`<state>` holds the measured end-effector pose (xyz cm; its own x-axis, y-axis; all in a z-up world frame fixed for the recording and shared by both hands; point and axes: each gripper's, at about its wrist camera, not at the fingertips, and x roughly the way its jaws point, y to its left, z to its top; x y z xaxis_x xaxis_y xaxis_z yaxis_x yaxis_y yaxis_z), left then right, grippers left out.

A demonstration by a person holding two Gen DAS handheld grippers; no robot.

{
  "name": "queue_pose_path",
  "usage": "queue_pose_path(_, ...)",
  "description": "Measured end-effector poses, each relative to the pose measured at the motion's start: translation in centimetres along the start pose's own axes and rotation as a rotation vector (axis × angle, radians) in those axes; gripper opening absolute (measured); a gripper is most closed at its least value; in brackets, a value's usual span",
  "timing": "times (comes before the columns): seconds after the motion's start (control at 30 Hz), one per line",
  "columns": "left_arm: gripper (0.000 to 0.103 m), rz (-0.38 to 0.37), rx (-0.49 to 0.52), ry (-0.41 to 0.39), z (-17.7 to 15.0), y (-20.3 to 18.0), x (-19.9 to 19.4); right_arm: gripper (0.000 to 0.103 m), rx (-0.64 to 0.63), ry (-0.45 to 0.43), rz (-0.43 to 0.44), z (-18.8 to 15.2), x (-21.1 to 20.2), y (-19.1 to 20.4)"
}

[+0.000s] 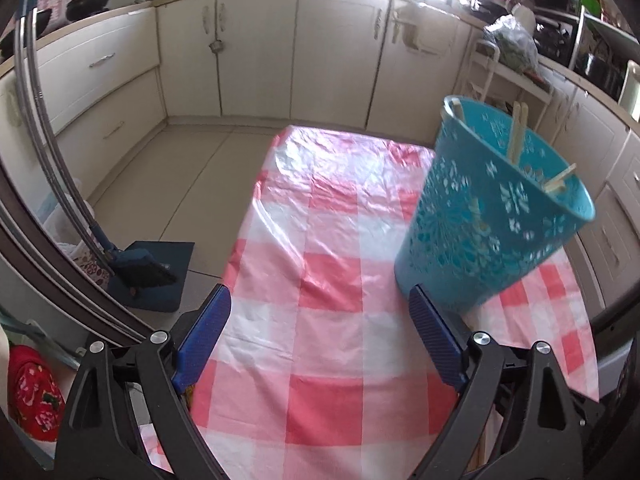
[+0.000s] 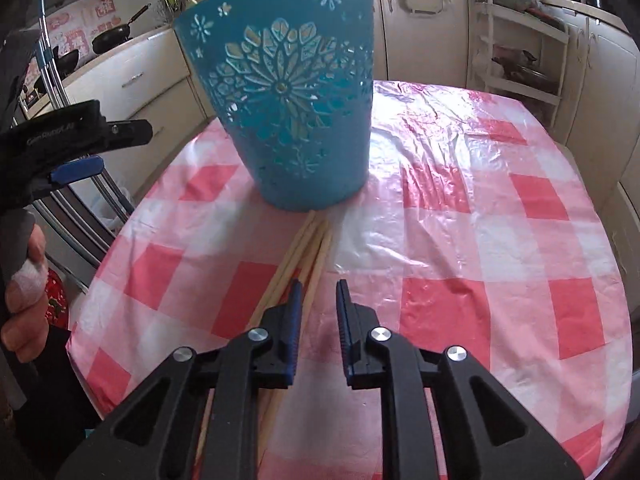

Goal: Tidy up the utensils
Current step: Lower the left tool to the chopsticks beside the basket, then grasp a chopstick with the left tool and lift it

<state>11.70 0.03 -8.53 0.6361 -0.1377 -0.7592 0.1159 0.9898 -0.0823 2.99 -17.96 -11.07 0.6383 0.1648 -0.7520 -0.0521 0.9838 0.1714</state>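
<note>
A blue cut-out plastic basket (image 1: 492,216) (image 2: 288,108) stands on the red-and-white checked tablecloth (image 1: 320,264) (image 2: 460,240). Pale wooden chopsticks (image 1: 518,132) lean inside it against the rim. Several more chopsticks (image 2: 304,256) lie in a bundle on the cloth just in front of the basket's base. My right gripper (image 2: 319,304) hovers low over their near ends. Its jaws stand a narrow gap apart with only cloth between them, and the bundle runs under its left finger. My left gripper (image 1: 320,320) (image 2: 124,148) is wide open and empty, left of the basket.
Cream kitchen cabinets (image 1: 260,60) line the far walls. A white shelf rack (image 2: 520,80) stands behind the table on the right. A blue floor mop (image 1: 148,268) lies left of the table. A person's hand (image 2: 24,300) holds the left gripper's handle.
</note>
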Motion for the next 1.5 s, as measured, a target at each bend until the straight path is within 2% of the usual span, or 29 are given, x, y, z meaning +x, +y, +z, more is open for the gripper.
queue_pose_path(0.13,0.086,-0.053,0.077,0.081,-1.7,-2.4,1.5,0.017,-0.025,-0.001,-0.005,-0.3,0.2,0.5)
queue_pose_path(0.23,0.086,-0.068,0.151,0.111,-2.6,-4.6,2.3,0.011,-0.037,0.012,-0.015,-0.4,0.2,0.1)
queue_pose_path(0.37,0.086,-0.097,0.185,0.159,-3.5,-6.4,3.6,0.008,-0.036,0.045,-0.025,0.4,0.2,-1.3)
queue_pose_path(0.43,0.086,-0.107,0.195,0.175,-3.7,-7.1,4.2,0.008,-0.001,0.054,-0.004,0.5,0.3,-2.6)
queue_pose_path(0.53,0.086,-0.099,0.215,0.186,-4.1,-7.9,4.8,0.008,0.047,0.048,0.037,0.2,0.1,-3.3)
queue_pose_path(0.93,0.086,-0.035,0.227,0.203,-4.2,-9.0,6.5,0.008,0.059,0.027,0.053,0.5,0.5,-3.8)
queue_pose_path(0.97,0.084,-0.036,0.226,0.198,-4.1,-9.1,6.5,0.008,0.057,0.026,0.052,0.5,0.5,-3.8)
queue_pose_path(1.03,0.065,-0.04,0.235,0.178,-4.1,-9.0,6.2,0.008,0.037,0.027,0.042,0.5,0.5,-3.5)
queue_pose_path(1.07,0.059,-0.044,0.236,0.173,-4.0,-8.8,6.1,0.008,0.017,0.031,0.038,0.5,0.5,-3.3)
queue_pose_path(1.13,0.034,-0.05,0.233,0.166,-3.9,-8.5,5.8,0.008,-0.009,0.046,0.046,0.5,0.5,-2.8)
queue_pose_path(1.23,0.012,-0.082,0.19,0.179,-3.8,-7.2,5.4,0.008,-0.036,0.063,0.047,0.4,0.4,-2.1)
queue_pose_path(1.33,0.01,-0.12,0.135,0.202,-3.8,-6.1,5.3,0.009,-0.016,0.075,0.056,0.4,0.3,-2.4)
queue_pose_path(1.5,0.011,-0.108,0.131,0.211,-3.8,-6.3,5.4,0.009,0.006,0.074,0.031,1.0,0.9,-2.6)
